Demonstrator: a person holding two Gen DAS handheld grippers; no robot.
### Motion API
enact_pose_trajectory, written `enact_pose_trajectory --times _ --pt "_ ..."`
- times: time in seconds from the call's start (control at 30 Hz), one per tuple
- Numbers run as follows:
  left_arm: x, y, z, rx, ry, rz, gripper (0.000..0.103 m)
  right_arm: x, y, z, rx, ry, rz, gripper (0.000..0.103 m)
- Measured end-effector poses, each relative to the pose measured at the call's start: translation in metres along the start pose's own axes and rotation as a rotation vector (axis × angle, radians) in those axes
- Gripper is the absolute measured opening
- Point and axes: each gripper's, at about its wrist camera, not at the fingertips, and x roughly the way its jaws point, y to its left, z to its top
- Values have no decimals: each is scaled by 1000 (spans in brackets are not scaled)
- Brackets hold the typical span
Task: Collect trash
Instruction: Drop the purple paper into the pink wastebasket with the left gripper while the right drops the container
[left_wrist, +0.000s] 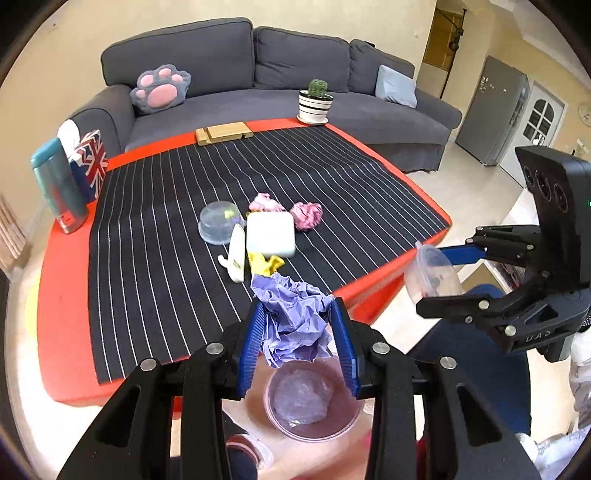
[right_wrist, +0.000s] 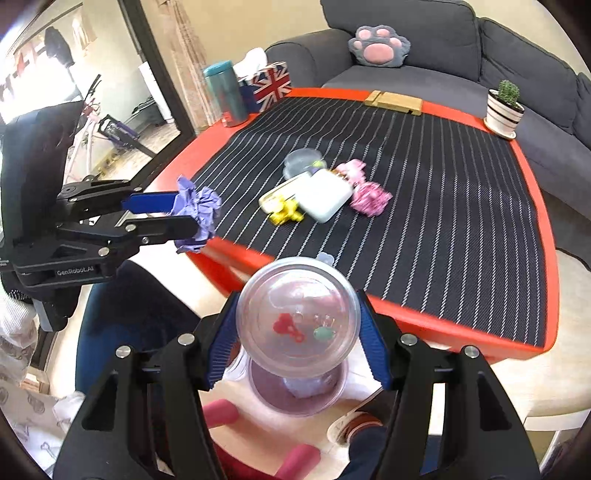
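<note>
Both grippers I hold past the near edge of the red table (left_wrist: 66, 332): my left gripper (left_wrist: 297, 325) is closed on a crumpled purple paper ball (left_wrist: 295, 317), and my right gripper (right_wrist: 299, 328) squeezes a clear plastic dome lid (right_wrist: 299, 314) between its blue pads. Below them on the floor stands a small transparent trash bin (left_wrist: 314, 402) with a plastic bag inside. On the striped cloth (left_wrist: 166, 221) remain a banana peel (left_wrist: 236, 258), a white box (left_wrist: 271, 234), pink paper balls (left_wrist: 306, 216) and a clear bowl (left_wrist: 218, 221).
</note>
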Motion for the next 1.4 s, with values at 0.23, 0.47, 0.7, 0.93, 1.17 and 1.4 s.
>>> enact_pose_trajectory --times 0.23,0.47,0.7,0.93,1.17,1.4 --pt "-8 -10 -15 11 -3 -23 37 11 15 -19 -17 37 37 60" --pt "-11 -9 -19 7 -2 -26 37 12 14 -19 -10 20 27 87" --pt "-9 -10 -22 18 9 -38 37 9 3 -18 23 13 7 89" --pt "-6 -19 -22 54 27 -60 37 -1 -5 -17 45 -8 -6 89" --pt "-9 -30 -23 76 20 -82 41 -11 -11 -19 58 -22 -21 89" --pt "-15 -29 -18 50 -30 -89 94 -16 -15 -17 70 -36 -25 92"
